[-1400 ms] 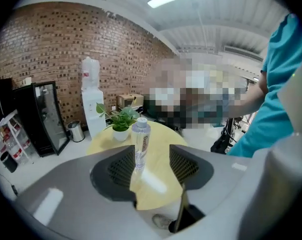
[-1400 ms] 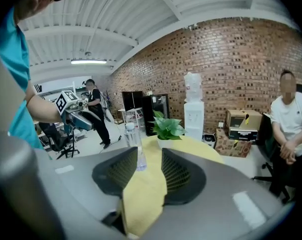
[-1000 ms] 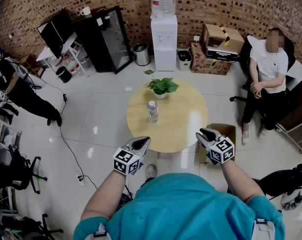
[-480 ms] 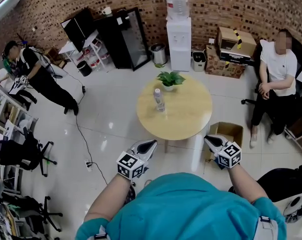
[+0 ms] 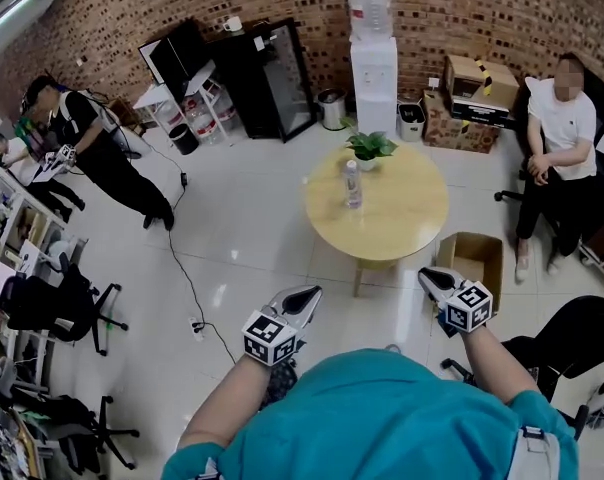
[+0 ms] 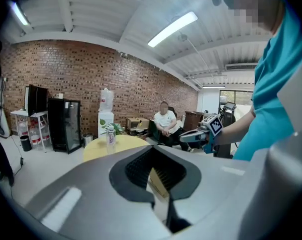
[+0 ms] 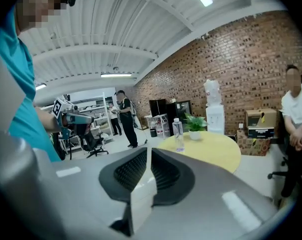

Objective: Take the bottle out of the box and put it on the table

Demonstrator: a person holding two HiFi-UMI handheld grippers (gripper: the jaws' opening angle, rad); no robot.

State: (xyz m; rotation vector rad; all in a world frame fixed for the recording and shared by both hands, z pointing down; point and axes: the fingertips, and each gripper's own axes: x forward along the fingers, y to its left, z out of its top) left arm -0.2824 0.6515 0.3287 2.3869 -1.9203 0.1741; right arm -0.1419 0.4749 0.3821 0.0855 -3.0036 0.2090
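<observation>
Jaws on my left gripper (image 5: pixel 307 293) are pressed together and empty; those on my right gripper (image 5: pixel 432 273) stand a thin slit apart, nothing between them. I see the clear plastic water bottle (image 5: pixel 353 184) upright on the round pale-yellow counter (image 5: pixel 407 218), toward 10 o'clock, near the potted green plant (image 5: pixel 370 146) at 12. An open brown cardboard box (image 5: pixel 472 258) sits on the floor at the counter's 4 o'clock.

1. You have no words or numbers here that can be read.
2. The label on your bottle (image 5: pixel 353 183) is too small to make out.
3. The cube (image 5: pixel 270 336) on your left gripper (image 5: pixel 310 293) and the one on your right gripper (image 5: pixel 429 274) show only black-and-white square patterns.
</observation>
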